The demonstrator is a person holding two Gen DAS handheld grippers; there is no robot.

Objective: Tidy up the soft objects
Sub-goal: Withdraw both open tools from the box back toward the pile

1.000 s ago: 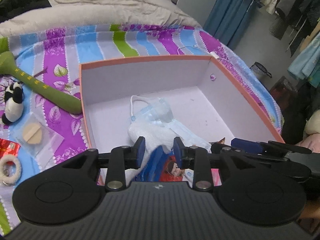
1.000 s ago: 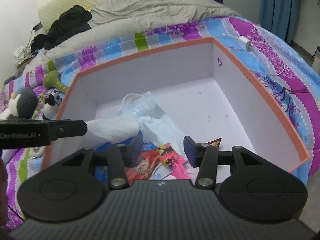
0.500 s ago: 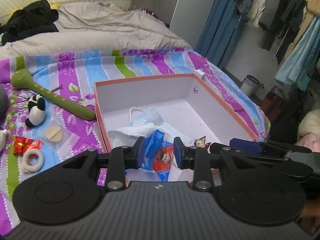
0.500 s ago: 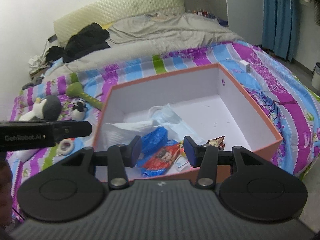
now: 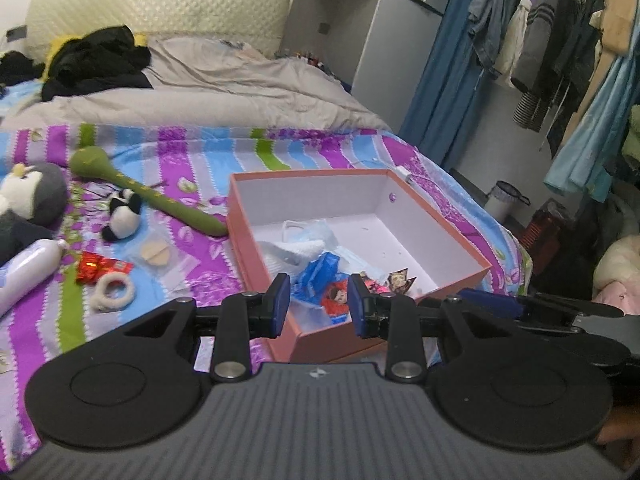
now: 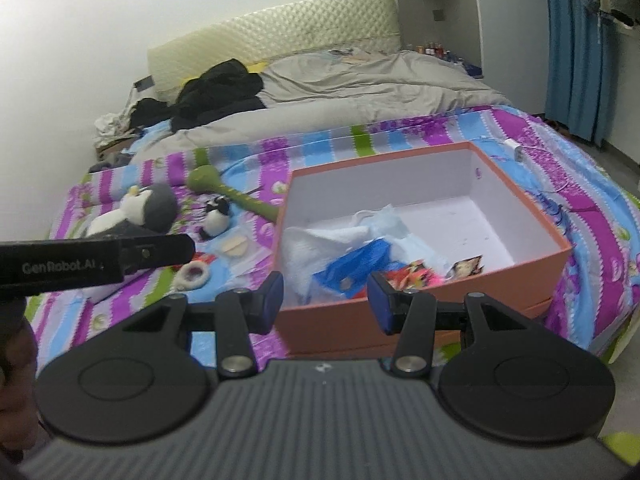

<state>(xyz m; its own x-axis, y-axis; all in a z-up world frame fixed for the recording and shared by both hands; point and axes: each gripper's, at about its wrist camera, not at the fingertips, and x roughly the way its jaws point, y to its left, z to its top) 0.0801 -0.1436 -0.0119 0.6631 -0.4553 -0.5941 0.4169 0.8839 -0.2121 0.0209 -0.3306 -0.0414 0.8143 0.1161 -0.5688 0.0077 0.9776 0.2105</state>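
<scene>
**Q:** Both grippers, what are they doing?

**A:** Left gripper (image 5: 317,302) hangs above the near edge of the bed with its blue pads parted and widening, nothing between them. Right gripper (image 6: 325,300) sits just beside it, jaws apart and empty too. Each points down toward the same orange box (image 5: 460,240).

**Q:** Where is that box, and what is in it?

**A:** It rests open on a striped purple, blue and green bedspread (image 5: 192,152). Its pale interior holds a heap in the near left corner: a light blue face mask (image 5: 308,230), a white towel (image 6: 320,244), a blue packet (image 6: 356,262) and a red printed packet (image 5: 336,296). The far half of the box floor is bare.

**Q:** What lies outside it?

**A:** To the left on the bedspread: a long green plush club (image 5: 144,192) whose thin end touches the box wall, a small panda plush (image 5: 122,216), a grey penguin plush (image 6: 148,210), a fluffy white ring (image 5: 113,289), a red wrapper (image 5: 100,267), a clear bag with a tan puff (image 5: 160,252) and a white bottle (image 5: 28,272). A grey duvet (image 5: 224,92) covers the far end of the bed.
</scene>
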